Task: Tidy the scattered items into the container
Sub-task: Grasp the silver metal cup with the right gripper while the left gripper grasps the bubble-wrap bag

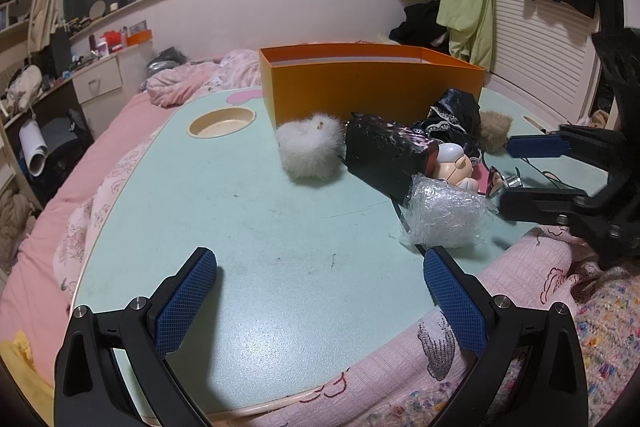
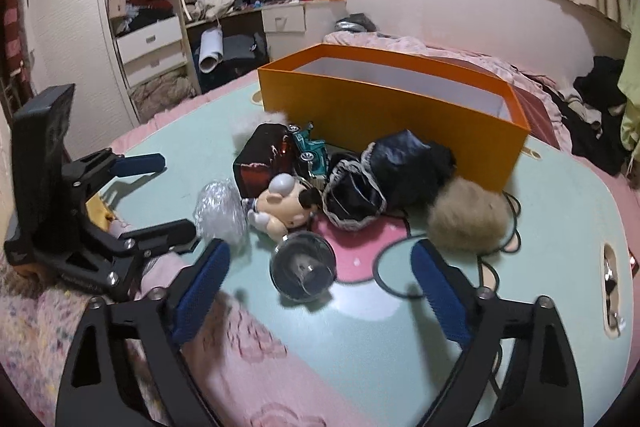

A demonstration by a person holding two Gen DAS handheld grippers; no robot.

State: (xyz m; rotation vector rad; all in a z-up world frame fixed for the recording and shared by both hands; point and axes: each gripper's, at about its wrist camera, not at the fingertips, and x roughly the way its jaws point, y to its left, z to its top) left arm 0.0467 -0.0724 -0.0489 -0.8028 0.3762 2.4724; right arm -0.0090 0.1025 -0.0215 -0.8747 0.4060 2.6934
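An open orange box (image 1: 372, 83) (image 2: 380, 107) stands at the back of the mint table (image 1: 240, 207). In front of it lie a white pompom (image 1: 308, 147), a dark box (image 2: 264, 163), a teal toy car (image 2: 310, 151), a doll (image 2: 280, 207), a bubble-wrap wad (image 1: 444, 211), a lace-edged black pouch (image 2: 352, 199) and a brown pompom (image 2: 468, 219). My right gripper (image 2: 320, 251) is open, its pads on either side of a clear dome (image 2: 302, 267) without touching it. My left gripper (image 1: 320, 291) is open over bare table, near the front edge.
A thin black cable (image 2: 508, 227) loops by the brown pompom. The table has a round cup recess (image 1: 222, 123) and a slot (image 2: 612, 287) near its right edge. Pink bedding (image 1: 528, 275) bunches along the front edge. Bed and drawers lie beyond.
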